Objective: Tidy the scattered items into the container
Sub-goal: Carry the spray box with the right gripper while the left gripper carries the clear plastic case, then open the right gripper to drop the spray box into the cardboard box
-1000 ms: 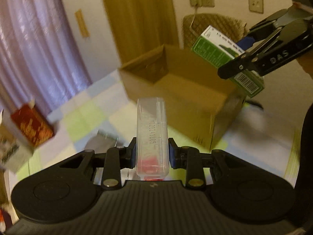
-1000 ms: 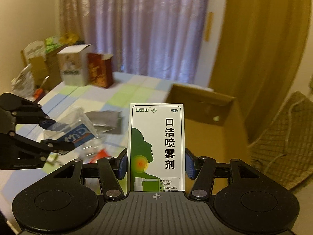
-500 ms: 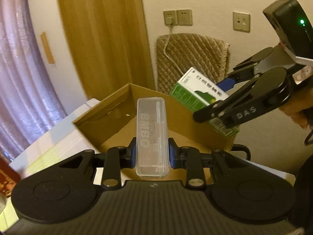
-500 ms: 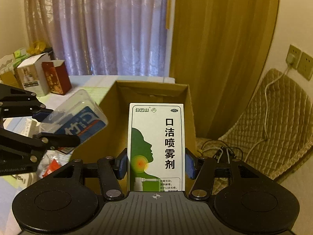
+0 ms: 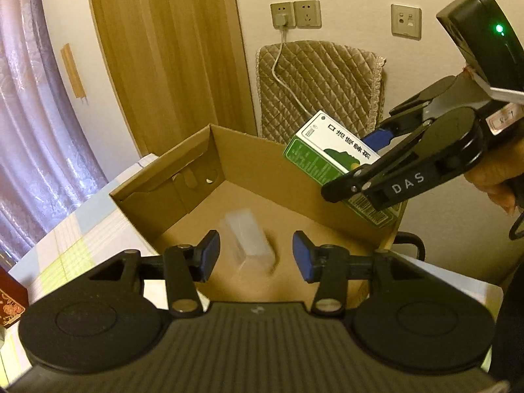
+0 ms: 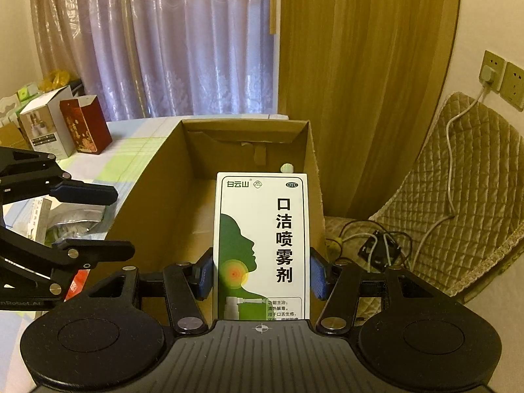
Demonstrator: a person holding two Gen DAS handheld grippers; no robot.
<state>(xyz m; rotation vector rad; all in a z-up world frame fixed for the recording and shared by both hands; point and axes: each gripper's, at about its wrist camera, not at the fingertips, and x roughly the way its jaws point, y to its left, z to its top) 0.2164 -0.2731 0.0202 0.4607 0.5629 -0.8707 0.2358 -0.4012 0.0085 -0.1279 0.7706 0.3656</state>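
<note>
Cardboard box (image 5: 229,177) containing a blurred clear plastic case (image 5: 250,240); left gripper (image 5: 255,255) spread and empty above it; right gripper (image 6: 262,273) clamping a spray carton (image 6: 262,245).

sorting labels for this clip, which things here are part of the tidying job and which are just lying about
Part of the job:
cardboard box
clear plastic case, inside the box
green and white spray box, gripped by the right gripper
left gripper, open

Lying about:
red carton
white carton
quilted cushion
wall sockets
</note>
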